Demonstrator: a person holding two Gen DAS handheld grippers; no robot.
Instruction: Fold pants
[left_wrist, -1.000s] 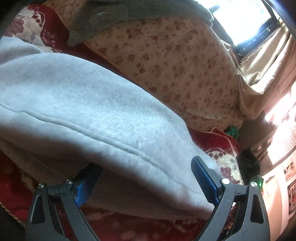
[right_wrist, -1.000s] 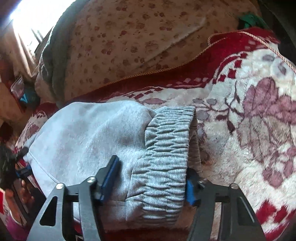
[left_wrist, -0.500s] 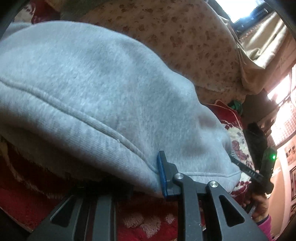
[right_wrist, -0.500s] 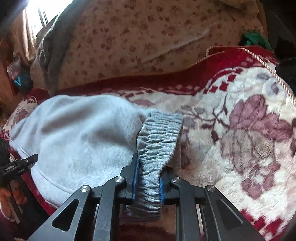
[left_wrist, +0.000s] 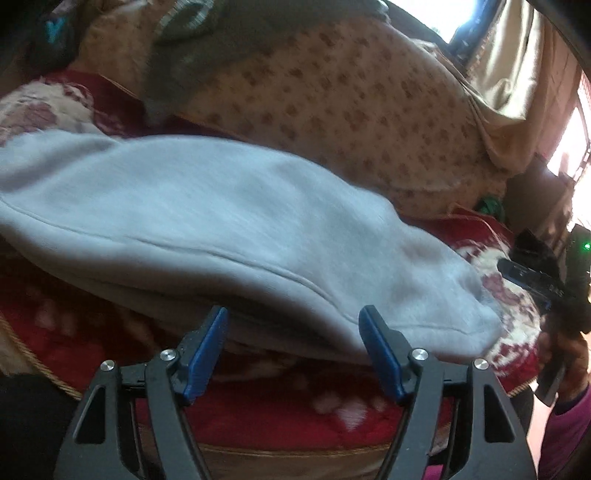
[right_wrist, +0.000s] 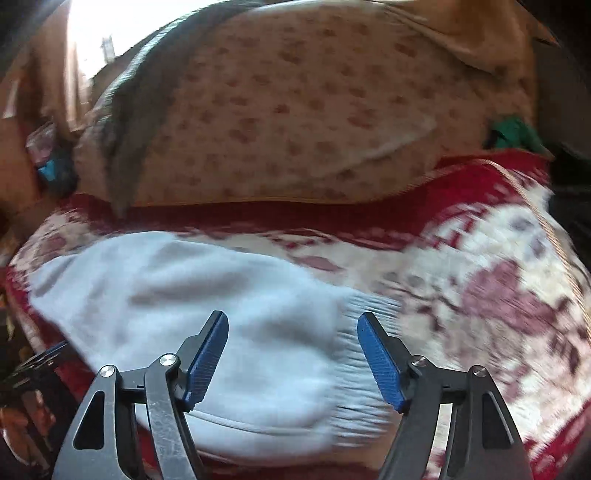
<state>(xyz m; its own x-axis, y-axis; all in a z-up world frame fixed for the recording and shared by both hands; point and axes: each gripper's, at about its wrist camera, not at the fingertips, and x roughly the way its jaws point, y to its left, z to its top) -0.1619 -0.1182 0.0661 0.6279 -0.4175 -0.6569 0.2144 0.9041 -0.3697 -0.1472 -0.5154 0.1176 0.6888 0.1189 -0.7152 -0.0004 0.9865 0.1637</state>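
Observation:
Light grey sweatpants lie folded on a red and cream floral blanket. My left gripper is open and empty, its blue pads just in front of the pants' near edge. In the right wrist view the pants lie flat with the ribbed elastic waistband at their right end. My right gripper is open above the waistband end, holding nothing. The right gripper also shows at the right edge of the left wrist view, held by a hand.
A beige spotted cushion or duvet with a grey cloth on it rises behind the pants. A green item sits at the blanket's far right corner. Bright windows and curtains are beyond. The blanket's corded edge is close to me.
Both grippers were shut on the pants half a second ago, the right on the waistband. Both have now opened and let go, and the pants lie flat on the blanket.

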